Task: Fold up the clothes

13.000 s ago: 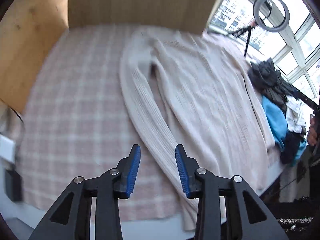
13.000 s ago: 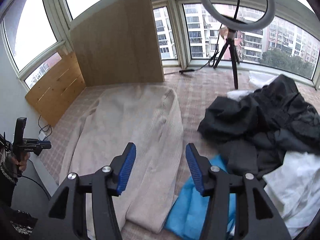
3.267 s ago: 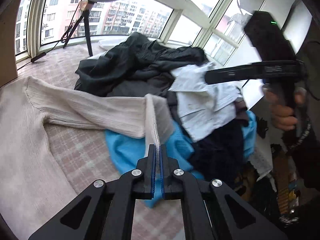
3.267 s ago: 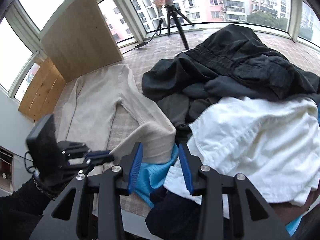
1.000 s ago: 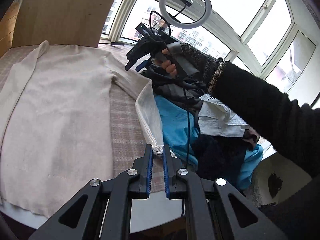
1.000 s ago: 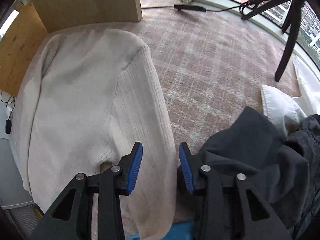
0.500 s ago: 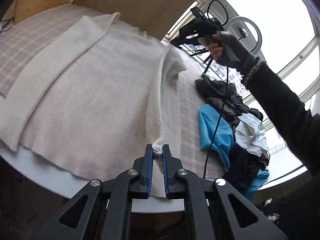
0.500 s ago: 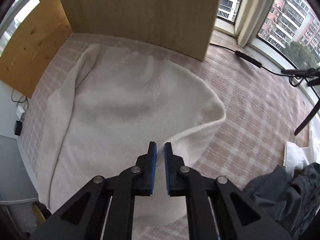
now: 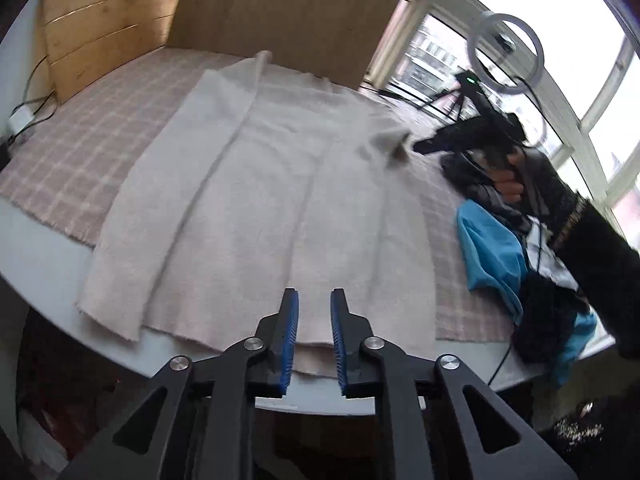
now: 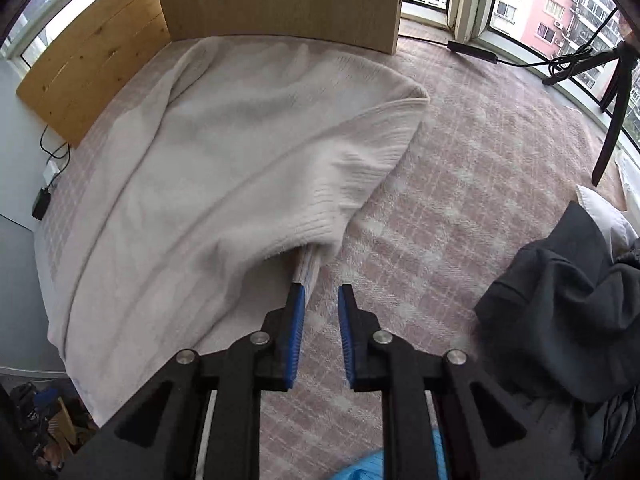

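On the checked cloth (image 9: 80, 152), cream sweater (image 9: 256, 200) lies apparently sleeve-folded.

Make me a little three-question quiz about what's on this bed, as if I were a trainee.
1. True or false: the left claw is clamped on the cream sweater.
2. Which garment lies closest to the sweater's right edge in the left view? A) blue garment B) red scarf C) yellow towel
3. Fill in: the bed is covered by a pink ____ blanket.

Key:
1. False; both the left claw and the right claw are open, with nothing held.
2. A
3. plaid
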Demonstrator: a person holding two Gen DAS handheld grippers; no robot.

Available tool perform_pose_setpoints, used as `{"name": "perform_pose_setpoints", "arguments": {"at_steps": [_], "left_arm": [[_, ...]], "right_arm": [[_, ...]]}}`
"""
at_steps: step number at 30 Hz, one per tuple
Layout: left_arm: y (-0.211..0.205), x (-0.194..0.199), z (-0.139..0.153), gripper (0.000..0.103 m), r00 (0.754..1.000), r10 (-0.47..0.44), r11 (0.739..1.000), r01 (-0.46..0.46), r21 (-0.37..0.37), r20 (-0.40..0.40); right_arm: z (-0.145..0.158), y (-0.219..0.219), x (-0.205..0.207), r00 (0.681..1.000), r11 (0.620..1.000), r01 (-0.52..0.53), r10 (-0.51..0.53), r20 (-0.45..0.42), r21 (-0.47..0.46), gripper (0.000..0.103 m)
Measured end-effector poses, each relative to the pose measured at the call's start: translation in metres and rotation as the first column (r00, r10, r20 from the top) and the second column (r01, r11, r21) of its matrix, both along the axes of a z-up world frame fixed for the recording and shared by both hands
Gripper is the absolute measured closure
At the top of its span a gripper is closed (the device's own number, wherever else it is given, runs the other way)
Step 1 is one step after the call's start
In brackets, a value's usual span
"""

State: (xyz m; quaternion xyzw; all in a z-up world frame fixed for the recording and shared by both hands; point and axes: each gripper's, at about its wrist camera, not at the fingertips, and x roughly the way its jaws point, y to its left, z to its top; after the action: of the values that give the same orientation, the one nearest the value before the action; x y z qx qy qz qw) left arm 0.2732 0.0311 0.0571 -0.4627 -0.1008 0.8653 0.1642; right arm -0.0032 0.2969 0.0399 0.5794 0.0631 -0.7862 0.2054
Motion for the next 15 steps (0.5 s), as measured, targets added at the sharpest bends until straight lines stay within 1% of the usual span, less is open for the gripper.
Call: {"name": "perform_pose_setpoints", "arguments": {"at_steps": [2,3,4,5,6,7,8,9,10,11,12,13,15], "left_arm": [[0.029,-0.003,-0.007,0.076,0.994,-0.111,0.993,0.111,-0.046,0.011],[0.040,-0.006,-0.015,0.076,0.989,-0.146,0.986,0.148,-0.071,0.027],[0.050,-0.008,-0.023,0.075,0.984,-0.174,0.979,0.177,-0.100,0.045],[0.055,-0.011,-0.032,0.076,0.983,-0.173,0.973,0.181,-0.140,0.068],[0.057,-0.014,-0.039,0.078,0.981,-0.171,0.970,0.184,-0.156,0.092],[0.055,-0.017,-0.044,0.078,0.980,-0.166,0.972,0.181,-0.146,0.109],[0.051,-0.018,-0.046,0.082,0.982,-0.153,0.979,0.166,-0.122,0.110],[0.045,-0.020,-0.045,0.094,0.985,-0.135,0.984,0.146,-0.099,0.106],[0.039,-0.021,-0.045,0.101,0.987,-0.115,0.989,0.125,-0.083,0.109],[0.034,-0.023,-0.045,0.103,0.988,-0.101,0.992,0.110,-0.068,0.114],[0.030,-0.022,-0.044,0.103,0.990,-0.093,0.994,0.099,-0.052,0.108],[0.027,-0.022,-0.042,0.103,0.991,-0.085,0.995,0.089,-0.039,0.099],[0.025,-0.015,-0.028,0.103,0.995,-0.084,0.996,0.085,-0.019,0.056]], "right_arm": [[-0.005,-0.001,-0.004,1.000,1.000,0.009,-0.009,-0.011,0.000,0.077],[-0.008,-0.001,-0.005,1.000,1.000,0.013,-0.013,-0.014,-0.001,0.076],[-0.011,-0.001,-0.008,1.000,1.000,0.014,-0.014,-0.009,-0.010,0.075],[-0.013,0.000,-0.010,1.000,1.000,0.014,-0.014,-0.004,-0.019,0.075],[-0.015,0.000,-0.010,1.000,1.000,0.010,-0.010,-0.004,-0.027,0.075],[-0.017,-0.001,-0.010,1.000,0.999,0.006,-0.006,-0.003,-0.034,0.075],[-0.018,-0.001,-0.009,1.000,1.000,0.004,-0.004,-0.005,-0.030,0.075],[-0.019,-0.001,-0.008,1.000,1.000,0.004,-0.004,-0.005,-0.026,0.075],[-0.021,0.000,-0.008,1.000,1.000,0.006,-0.006,-0.002,-0.028,0.076],[-0.022,0.003,-0.008,1.000,0.999,0.017,-0.017,0.001,-0.038,0.082],[-0.023,0.007,-0.009,0.999,0.998,0.033,-0.032,0.012,-0.058,0.089],[-0.025,0.011,-0.009,0.999,0.996,0.048,-0.047,0.021,-0.077,0.098],[-0.023,0.021,-0.008,0.997,0.993,0.079,-0.079,0.010,-0.088,0.099]]}}
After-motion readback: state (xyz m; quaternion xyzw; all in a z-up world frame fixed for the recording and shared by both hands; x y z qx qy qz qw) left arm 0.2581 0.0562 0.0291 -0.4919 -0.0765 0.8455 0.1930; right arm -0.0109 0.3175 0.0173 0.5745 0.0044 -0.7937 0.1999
